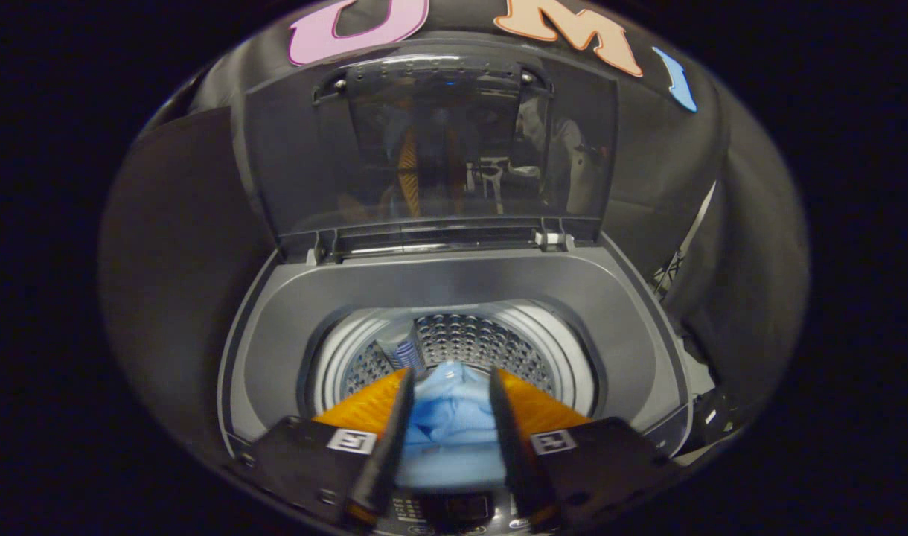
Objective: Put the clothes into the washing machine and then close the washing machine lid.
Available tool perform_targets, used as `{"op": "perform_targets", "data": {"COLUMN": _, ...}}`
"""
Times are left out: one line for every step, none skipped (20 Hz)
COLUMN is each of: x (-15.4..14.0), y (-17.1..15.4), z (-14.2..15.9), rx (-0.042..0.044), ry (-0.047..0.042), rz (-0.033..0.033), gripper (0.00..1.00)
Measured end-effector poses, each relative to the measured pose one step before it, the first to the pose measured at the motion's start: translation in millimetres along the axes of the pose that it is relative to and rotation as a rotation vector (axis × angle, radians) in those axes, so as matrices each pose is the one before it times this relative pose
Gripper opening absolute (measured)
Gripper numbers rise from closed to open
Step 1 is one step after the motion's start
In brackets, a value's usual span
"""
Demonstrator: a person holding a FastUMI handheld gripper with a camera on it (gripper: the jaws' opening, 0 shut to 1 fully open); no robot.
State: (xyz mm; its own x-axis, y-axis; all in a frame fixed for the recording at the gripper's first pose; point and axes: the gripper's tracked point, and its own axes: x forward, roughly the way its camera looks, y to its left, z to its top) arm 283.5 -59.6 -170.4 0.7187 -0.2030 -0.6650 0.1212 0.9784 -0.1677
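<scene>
Grey plastic top deck (275, 357): the left flank of the top-loading washing machine is seen sloping inward to the round opening.
Drum (469, 339): a perforated steel tub ringed by a white plastic collar is seen beyond the fingers, open to the top.
Left finger (385, 439): it is pressed against the left side of the cloth.
Claw (448, 398): it is clamped on the garment, with both fingers bearing on the bunched fabric and the tips poised over the mouth of the drum.
Light blue soft cloth garment (454, 420): it is held bunched between the fingers, above the opening and not yet inside the tub; how much of it hangs below cannot be told.
Handling: the garment is judged light, limp and easily crumpled, with nothing fragile about it. A trailing fold could be caught on the collar or deck, so release well over the middle of the opening is advised. A pinch on a thick gathered fold, as held now, is judged the safest hold.
Right finger (507, 439): it is pressed against the right side of the cloth.
Smoked transparent plastic lid (432, 149): it is stood upright on its hinges behind the opening, with reflections across it.
Lid grip: the pane is judged stiff and smooth, best taken at its top edge for closing.
Stage: loading is judged unfinished, and the lid is still to be shut.
</scene>
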Motion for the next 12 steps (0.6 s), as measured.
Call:
{"op": "perform_targets", "data": {"x": 0.93, "y": -5.90, "z": -0.19, "rx": -0.02067, "ry": -0.00688, "rz": -0.02709, "gripper": 0.74}}
{"op": "perform_targets", "data": {"x": 1.17, "y": -8.27, "z": 2.12, "rx": -0.02550, "ry": -0.01135, "rz": -0.04278, "gripper": 0.87}}
{"op": "perform_targets", "data": {"x": -4.22, "y": -5.23, "z": 3.68, "rx": -0.02104, "ry": -0.01063, "rz": -0.02417, "gripper": 1.00}}
{"op": "perform_targets", "data": {"x": -5.92, "y": 1.64, "z": 5.66, "rx": -0.00998, "ry": -0.01701, "rz": 0.00077, "gripper": 1.00}}
{"op": "perform_targets", "data": {"x": -2.94, "y": 1.30, "z": 6.68, "rx": -0.00419, "ry": -0.01702, "rz": 0.00600, "gripper": 1.00}}
{"op": "perform_targets", "data": {"x": -2.94, "y": -3.17, "z": 3.24, "rx": -0.00293, "ry": -0.00900, "rz": -0.00649, "gripper": 1.00}}
{"op": "perform_targets", "data": {"x": -6.40, "y": 0.06, "z": 6.75, "rx": 0.00391, "ry": -0.00933, "rz": 0.00137, "gripper": 1.00}}
{"op": "perform_targets", "data": {"x": -4.97, "y": 1.95, "z": 6.44, "rx": 0.01374, "ry": -0.00628, "rz": 0.01039, "gripper": 0.99}}
{"op": "perform_targets", "data": {"x": -4.37, "y": 4.60, "z": 5.74, "rx": 0.01891, "ry": 0.00063, "rz": 0.01885, "gripper": 0.99}}
{"op": "perform_targets", "data": {"x": -4.13, "y": 4.79, "z": 7.15, "rx": 0.01593, "ry": -0.00611, "rz": 0.02210, "gripper": 0.98}}
{"op": "perform_targets", "data": {"x": -3.35, "y": 0.98, "z": 7.74, "rx": 0.00599, "ry": -0.00800, "rz": 0.00949, "gripper": 0.99}}
{"op": "perform_targets", "data": {"x": -4.41, "y": -0.52, "z": 9.75, "rx": -0.00268, "ry": -0.01613, "rz": -0.00043, "gripper": 0.99}}
